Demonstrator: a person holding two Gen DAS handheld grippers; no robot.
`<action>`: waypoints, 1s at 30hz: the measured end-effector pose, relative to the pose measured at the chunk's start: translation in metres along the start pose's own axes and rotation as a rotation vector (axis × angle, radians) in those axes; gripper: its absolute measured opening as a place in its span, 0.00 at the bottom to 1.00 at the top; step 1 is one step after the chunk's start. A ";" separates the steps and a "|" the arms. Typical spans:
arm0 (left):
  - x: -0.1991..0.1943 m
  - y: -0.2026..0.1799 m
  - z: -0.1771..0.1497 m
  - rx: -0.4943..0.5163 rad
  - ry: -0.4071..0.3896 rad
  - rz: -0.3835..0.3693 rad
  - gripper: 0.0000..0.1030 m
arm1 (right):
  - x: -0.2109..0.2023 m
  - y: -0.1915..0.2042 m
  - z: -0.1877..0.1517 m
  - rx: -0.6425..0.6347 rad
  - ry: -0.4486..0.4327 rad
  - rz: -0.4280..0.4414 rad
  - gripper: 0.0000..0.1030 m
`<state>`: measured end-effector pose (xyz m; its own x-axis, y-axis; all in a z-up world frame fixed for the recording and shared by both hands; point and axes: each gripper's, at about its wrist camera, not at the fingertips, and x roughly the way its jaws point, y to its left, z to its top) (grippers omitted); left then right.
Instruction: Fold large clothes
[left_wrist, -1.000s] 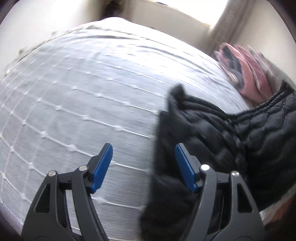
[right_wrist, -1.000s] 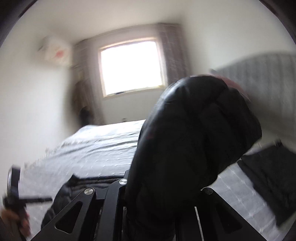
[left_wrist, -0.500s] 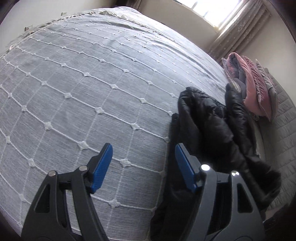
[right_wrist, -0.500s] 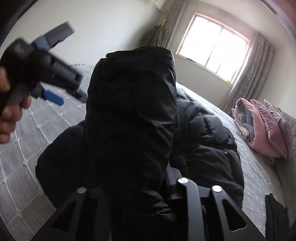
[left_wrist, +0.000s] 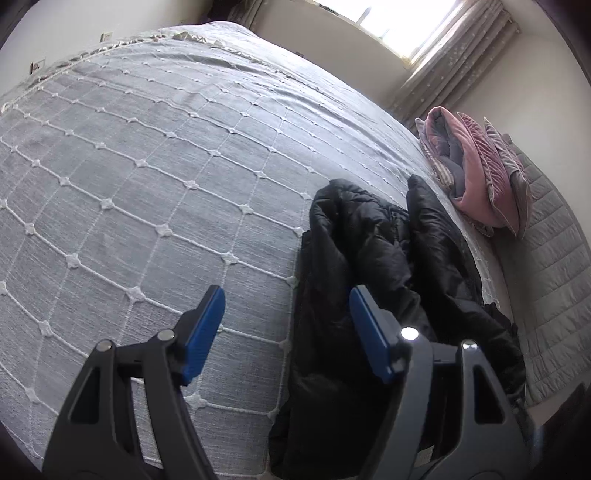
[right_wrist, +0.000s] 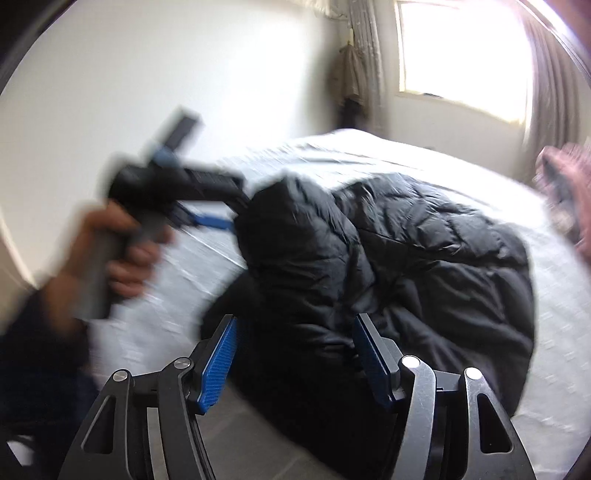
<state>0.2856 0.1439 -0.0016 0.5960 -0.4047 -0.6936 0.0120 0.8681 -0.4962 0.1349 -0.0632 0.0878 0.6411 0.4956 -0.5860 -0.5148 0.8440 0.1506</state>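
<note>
Clearly little is done: the black puffer jacket (left_wrist: 373, 258) lies bunched at the bed's (left_wrist: 147, 166) near right edge, unfolded. Left gripper (left_wrist: 286, 317) and right gripper (right_wrist: 295, 354) both gape empty.

The black quilted puffer jacket (left_wrist: 388, 266) lies bunched on the grey bedspread with a white stitched grid (left_wrist: 147, 177), near its right edge. Beyond the jacket, to the right, the folded pink and grey blankets (left_wrist: 476, 173) sit on the bedspread, below the curtained window (left_wrist: 406, 26).
</note>
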 end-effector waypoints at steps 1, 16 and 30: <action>-0.001 -0.003 -0.001 0.006 -0.003 0.001 0.69 | -0.014 -0.010 0.002 0.035 -0.037 0.045 0.64; -0.049 -0.076 0.009 0.102 -0.121 -0.090 0.69 | 0.026 -0.067 -0.001 0.319 0.056 -0.216 0.69; -0.017 -0.128 0.006 0.157 0.013 -0.224 0.69 | 0.099 -0.039 -0.039 0.244 0.232 -0.225 0.69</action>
<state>0.2790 0.0411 0.0774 0.5544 -0.5942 -0.5827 0.2671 0.7902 -0.5516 0.1963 -0.0546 -0.0071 0.5624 0.2576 -0.7857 -0.2083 0.9637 0.1668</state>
